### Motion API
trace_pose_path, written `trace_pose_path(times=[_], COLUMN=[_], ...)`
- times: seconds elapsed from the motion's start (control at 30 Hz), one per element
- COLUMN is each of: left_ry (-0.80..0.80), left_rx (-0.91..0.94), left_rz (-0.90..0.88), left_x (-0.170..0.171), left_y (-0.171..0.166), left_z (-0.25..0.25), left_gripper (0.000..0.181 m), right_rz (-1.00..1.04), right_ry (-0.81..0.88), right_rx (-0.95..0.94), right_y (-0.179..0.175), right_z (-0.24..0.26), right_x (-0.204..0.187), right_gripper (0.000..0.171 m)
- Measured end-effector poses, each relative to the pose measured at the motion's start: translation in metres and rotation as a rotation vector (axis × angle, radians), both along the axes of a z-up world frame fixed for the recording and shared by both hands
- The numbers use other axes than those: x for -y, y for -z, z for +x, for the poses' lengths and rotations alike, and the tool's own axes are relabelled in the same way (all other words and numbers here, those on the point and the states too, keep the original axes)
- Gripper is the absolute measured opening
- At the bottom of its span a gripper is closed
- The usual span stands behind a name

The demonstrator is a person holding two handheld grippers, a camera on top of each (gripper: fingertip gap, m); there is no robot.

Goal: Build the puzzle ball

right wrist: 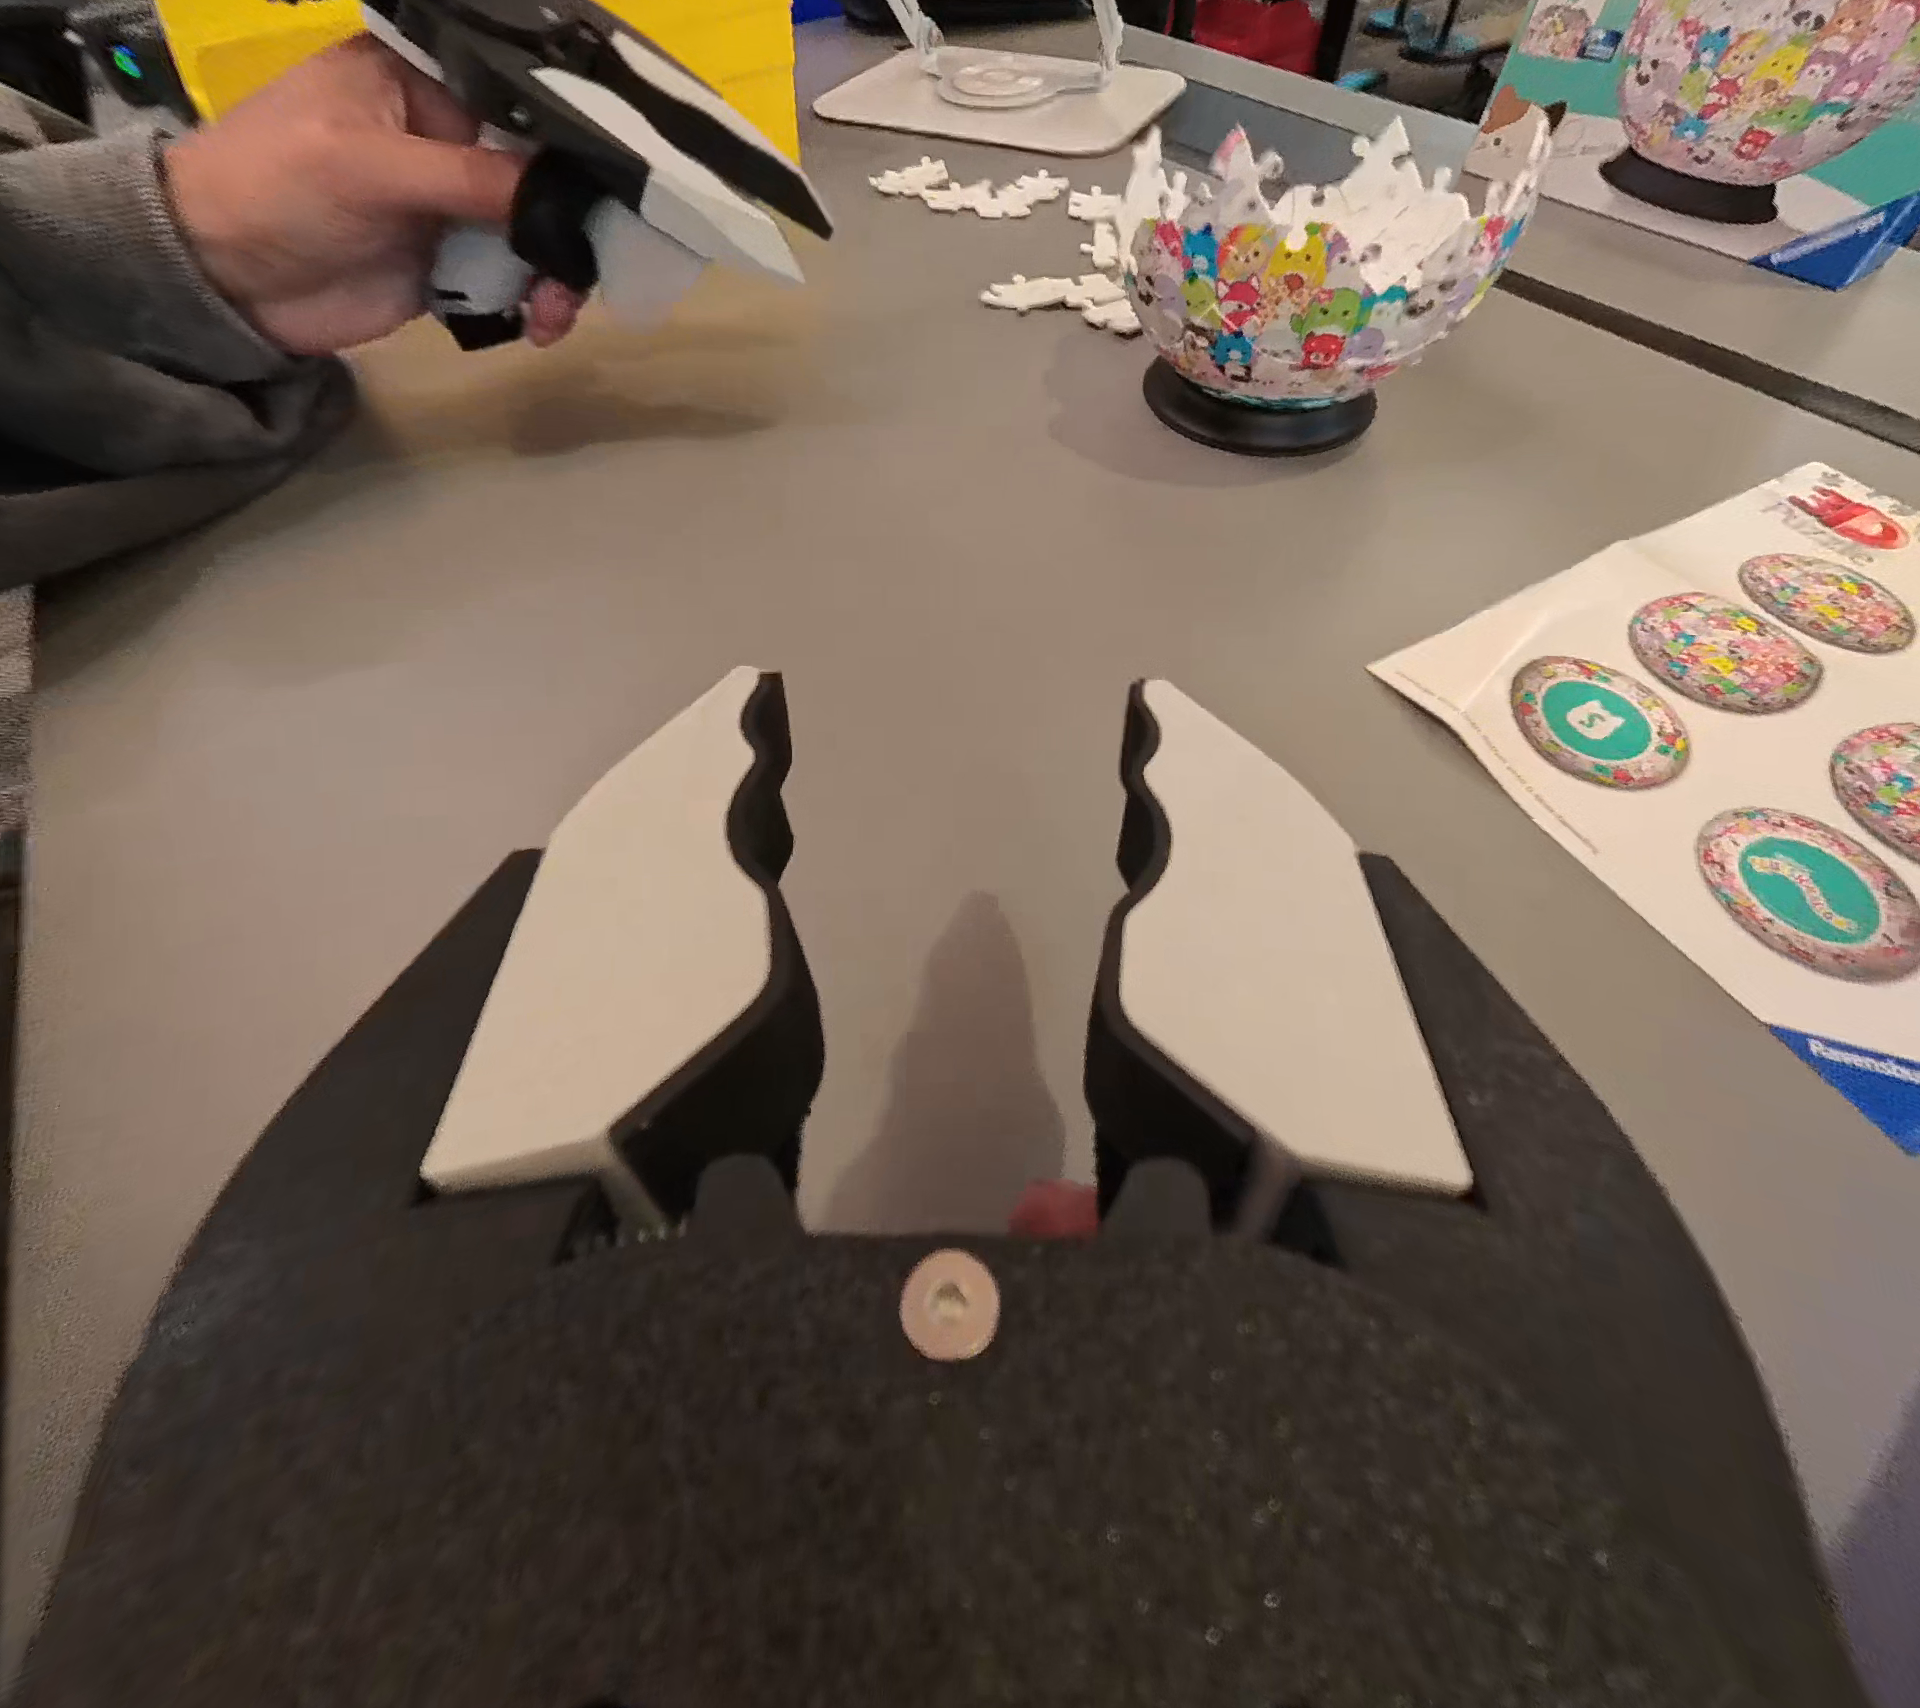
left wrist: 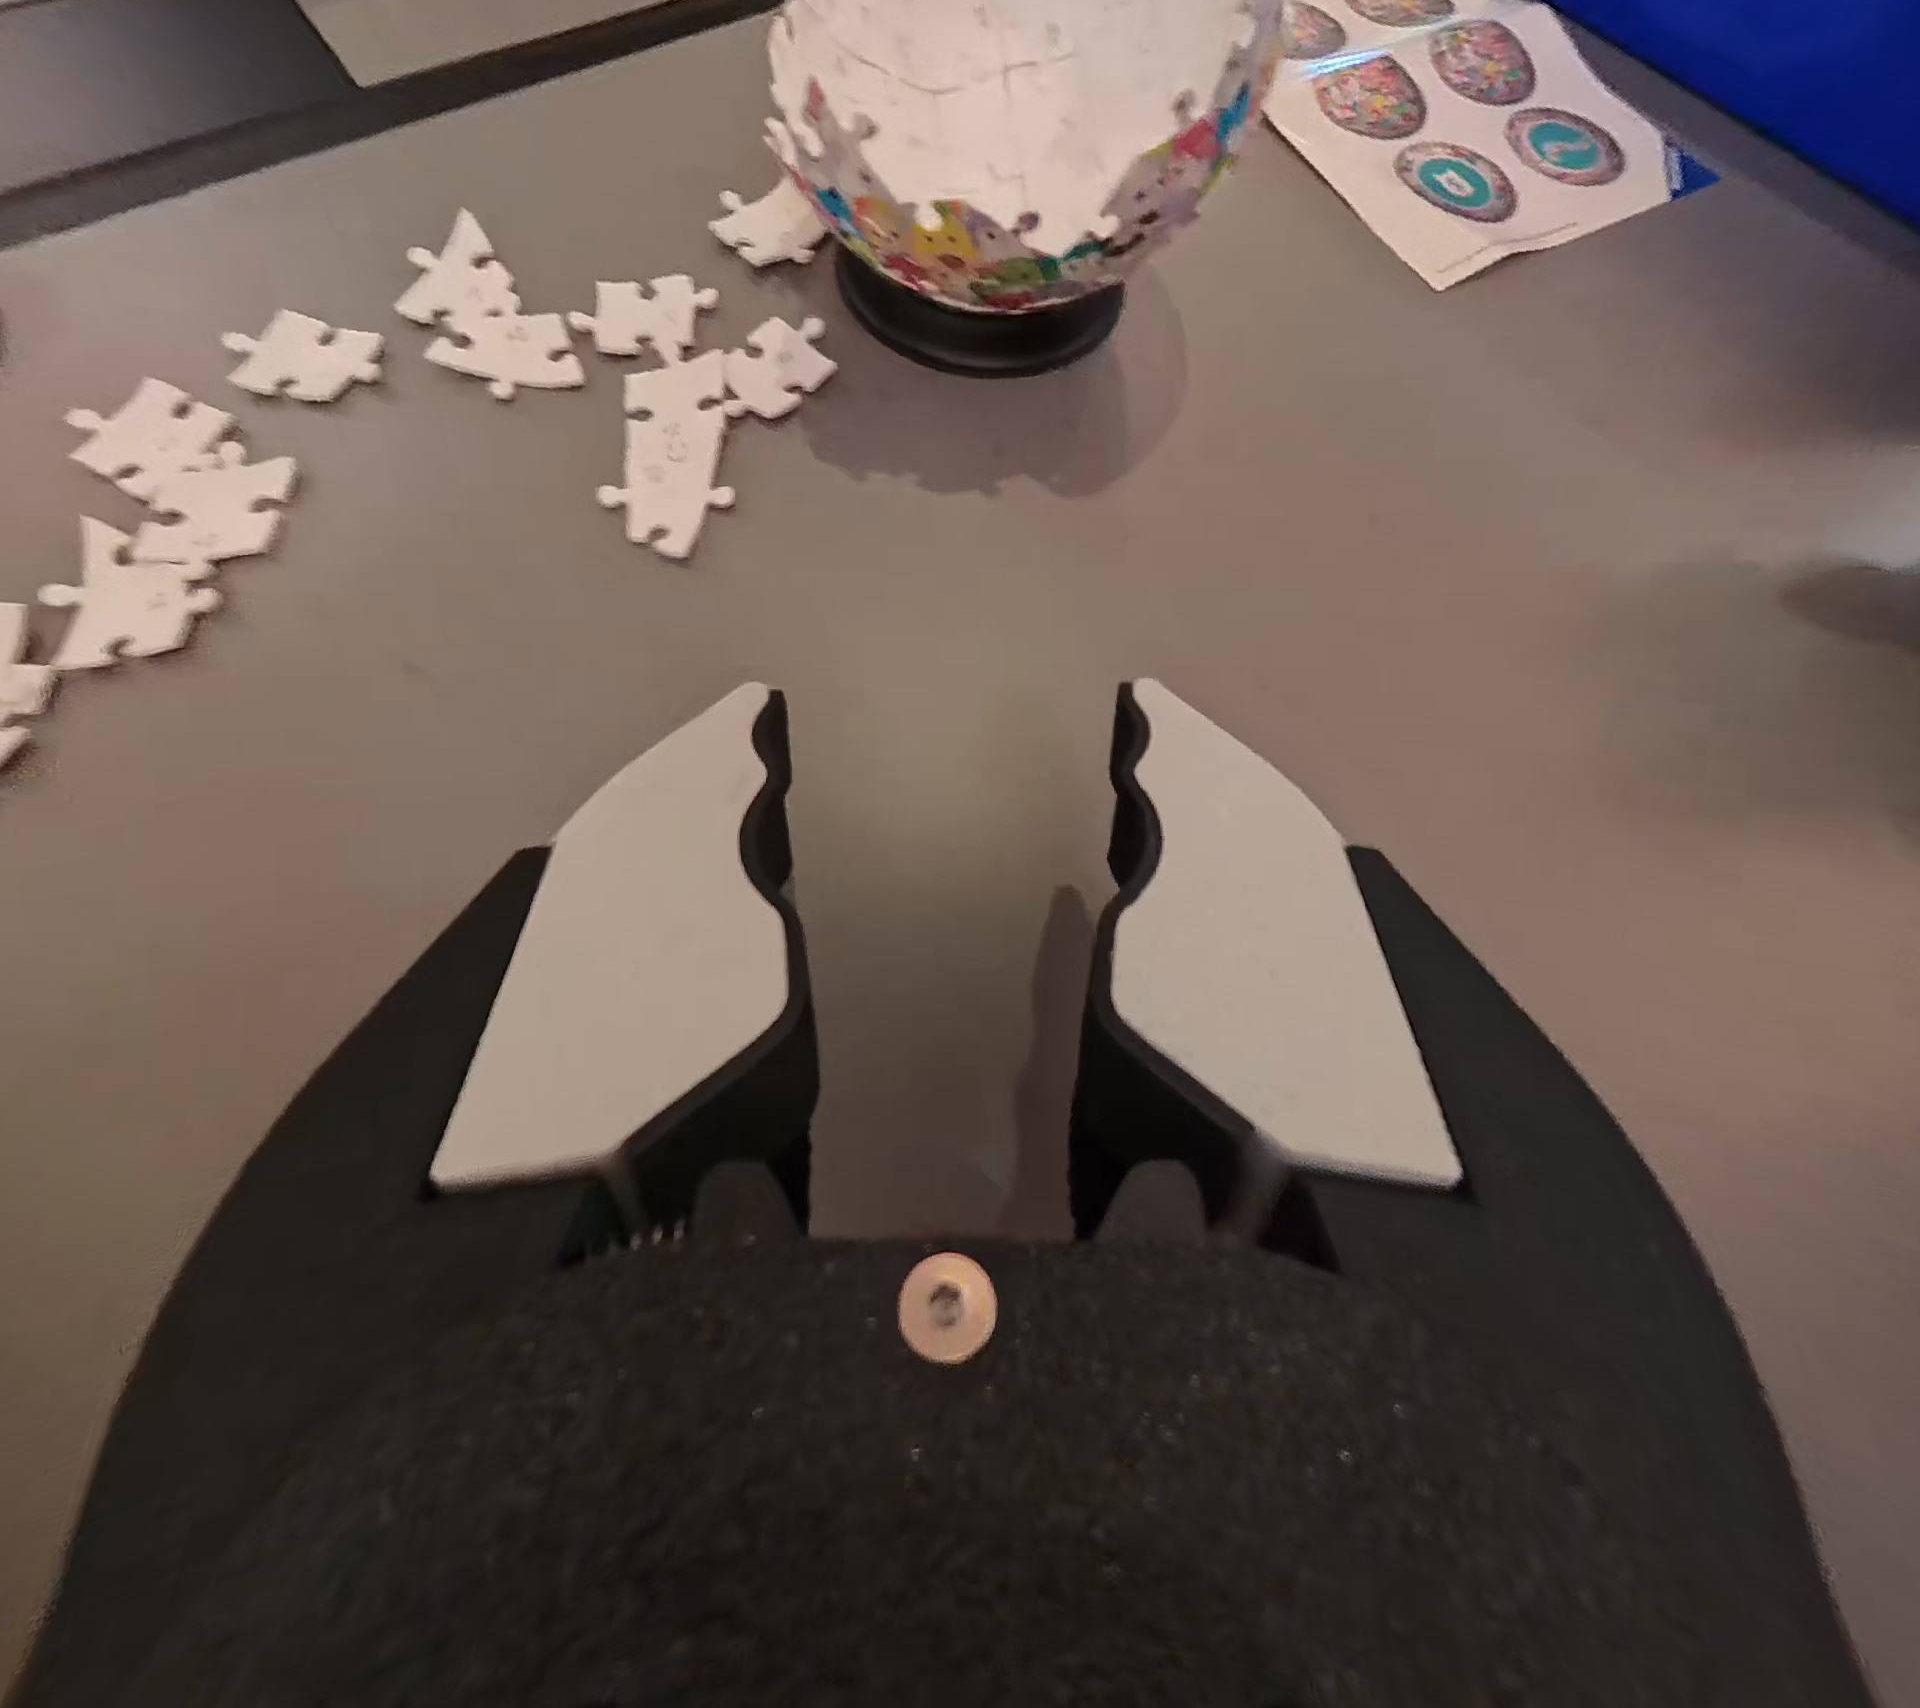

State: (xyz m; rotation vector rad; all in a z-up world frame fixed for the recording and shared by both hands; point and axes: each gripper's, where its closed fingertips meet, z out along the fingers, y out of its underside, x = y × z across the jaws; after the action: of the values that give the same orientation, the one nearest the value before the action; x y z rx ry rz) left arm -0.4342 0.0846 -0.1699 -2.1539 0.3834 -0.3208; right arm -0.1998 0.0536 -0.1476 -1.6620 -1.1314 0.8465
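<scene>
Left wrist view above counter point(left wrist: 1351, 515), facing puzzle ball point(left wrist: 1023, 69) closely, right wrist view farther back, both sharing ball and instruction sheet point(right wrist: 1714, 754)

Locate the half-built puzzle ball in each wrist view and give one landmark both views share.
Left wrist view: the half-built puzzle ball sits top centre on its black stand, white inner side facing the camera.
Right wrist view: the ball sits upper right of centre, colourful outside facing the camera.
Shared landmark: the instruction sheet, to the ball's right in the left view, nearer the camera in the right.
</scene>
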Motion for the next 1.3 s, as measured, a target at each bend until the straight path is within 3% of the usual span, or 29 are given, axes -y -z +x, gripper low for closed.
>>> trace_pose_path(times=[0.13,0.2,0.27,0.33,0.43,0.5,0.53,0.6,0.67,0.77,1.1,1.23,1.3], left_ry=[0.109,0.141,0.116,0.075,0.062,0.056,0.086,0.192,0.294,0.385,0.546,0.548,0.572], left_rx=[0.103,0.086,0.005,-0.032,0.052,0.059,0.066,0.055,0.014,-0.056,-0.048,-0.071,-0.048], left_rz=[-0.046,-0.048,-0.080,-0.139,-0.190,-0.196,-0.193,-0.189,-0.164,-0.169,-0.169,-0.156,-0.172], left_x=[-0.012,-0.031,-0.053,-0.072,-0.093,-0.102,-0.104,-0.104,-0.105,-0.108,-0.104,-0.097,-0.087], left_y=[0.007,0.010,0.020,0.029,0.035,0.040,0.039,0.039,0.038,0.043,0.042,0.043,0.042], left_z=[0.030,0.034,0.024,0.015,0.021,0.020,0.022,0.026,0.028,0.027,0.059,0.064,0.070], left_gripper=[0.063,0.066,0.052,0.031,0.019,0.014,0.009,0.019,0.027,0.042,0.059,0.060,0.048], right_rz=[-0.089,-0.158,-0.149,-0.098,-0.204,-0.235,-0.230,-0.170,-0.100,-0.089,-0.103,-0.111,-0.110], right_ry=[0.083,0.089,0.110,0.157,0.052,-0.186,-0.306,-0.402,-0.430,-0.502,-0.631,-0.644,-0.646], right_rx=[-0.015,0.133,0.313,0.369,0.338,0.351,0.377,0.477,0.553,0.488,0.442,0.469,0.491], right_y=[-0.002,0.013,0.029,0.031,0.033,0.035,0.038,0.053,0.065,0.067,0.069,0.069,0.069], right_z=[-0.015,-0.030,-0.039,-0.050,-0.080,-0.095,-0.098,-0.093,-0.091,-0.107,-0.123,-0.116,-0.111], right_x=[-0.033,-0.060,-0.099,-0.148,-0.183,-0.175,-0.168,-0.171,-0.182,-0.182,-0.173,-0.163,-0.156], right_gripper=[0.063,0.067,0.052,0.028,0.023,0.024,0.032,0.058,0.066,0.066,0.075,0.079,0.080])
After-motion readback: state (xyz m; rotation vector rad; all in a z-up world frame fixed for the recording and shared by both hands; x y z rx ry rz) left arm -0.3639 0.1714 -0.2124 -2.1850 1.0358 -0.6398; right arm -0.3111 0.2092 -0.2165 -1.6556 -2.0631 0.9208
